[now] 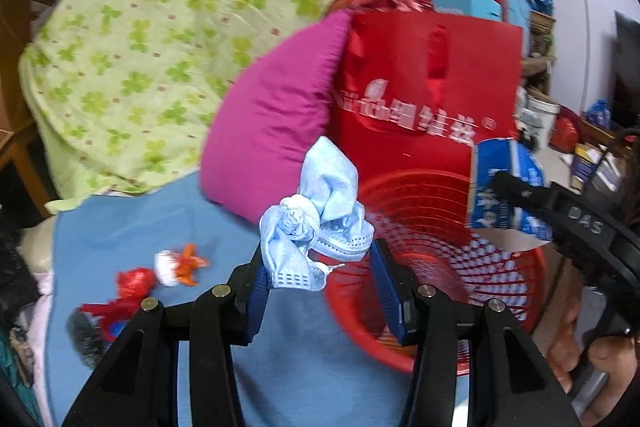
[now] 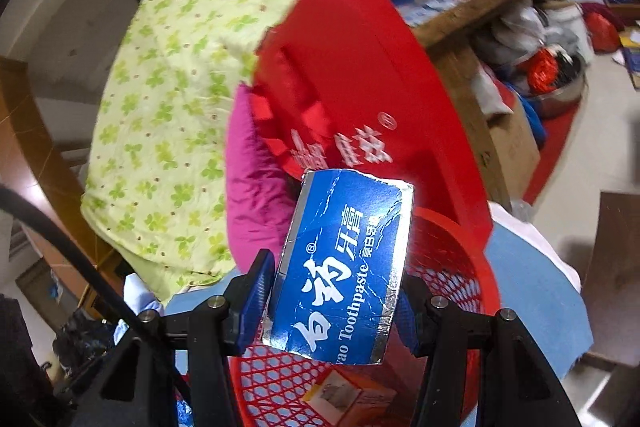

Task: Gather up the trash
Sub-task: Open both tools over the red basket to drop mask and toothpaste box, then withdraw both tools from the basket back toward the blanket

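Cluttered shelves, boxes and bags fill the background, and a blue sheet covers the work surface. A green clover-print quilt is heaped behind, with a magenta pillow and a red gift bag set against it. A red mesh basket stands on the sheet in front of the bag; an orange carton is seen lying inside it in the right wrist view.

A blue toothpaste box, torn open with silver edges showing, is clamped across its width by the right gripper and held above the basket. It is judged light and stiff but easily crushed, so its flat sides are best held.

A crumpled pale blue face mask sits between the fingers of the left gripper, over the near rim of the basket. The jaws stand fairly wide, with the mask seen against the left finger only, so a firm grip cannot be confirmed. It is judged soft, very light and likely to snag; the bunched middle is the surest hold.

Small red and orange scraps are left on the sheet, well apart from the basket.
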{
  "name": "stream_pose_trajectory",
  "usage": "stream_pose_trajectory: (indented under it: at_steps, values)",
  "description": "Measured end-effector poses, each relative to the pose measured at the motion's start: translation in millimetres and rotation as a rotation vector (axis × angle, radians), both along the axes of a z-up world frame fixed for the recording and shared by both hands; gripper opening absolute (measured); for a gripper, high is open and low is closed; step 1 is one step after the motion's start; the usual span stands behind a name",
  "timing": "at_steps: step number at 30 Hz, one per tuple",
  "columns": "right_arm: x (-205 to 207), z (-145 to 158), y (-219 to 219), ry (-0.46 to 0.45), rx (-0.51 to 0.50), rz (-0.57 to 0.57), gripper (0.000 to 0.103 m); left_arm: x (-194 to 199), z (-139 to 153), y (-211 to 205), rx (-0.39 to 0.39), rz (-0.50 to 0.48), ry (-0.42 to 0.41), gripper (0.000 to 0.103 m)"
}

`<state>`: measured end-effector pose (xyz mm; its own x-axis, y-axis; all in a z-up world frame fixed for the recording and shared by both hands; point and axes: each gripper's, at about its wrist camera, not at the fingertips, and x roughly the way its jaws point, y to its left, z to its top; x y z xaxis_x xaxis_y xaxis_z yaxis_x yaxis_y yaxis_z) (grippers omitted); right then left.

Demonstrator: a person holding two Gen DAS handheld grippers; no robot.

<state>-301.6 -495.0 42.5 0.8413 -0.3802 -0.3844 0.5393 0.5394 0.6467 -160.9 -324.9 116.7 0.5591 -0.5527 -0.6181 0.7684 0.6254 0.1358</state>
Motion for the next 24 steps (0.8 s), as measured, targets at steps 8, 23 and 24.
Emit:
stream_pose_trajectory:
  at_steps: [8, 23, 24]
  values:
    - [-4, -15, -14, 0.025, 0.100, -0.058, 0.059, -13, -23, -29, 0.033, -0.093, 0.033, 0.056]
    - [4, -11, -8, -0.011, 0.116, -0.017, 0.068, -2, -23, -21, -0.034, -0.114, 0.092, 0.076]
    - [5, -11, -6, -0.016, 0.113, -0.012, 0.068, -1, -21, -18, -0.042, -0.113, 0.091, 0.076]
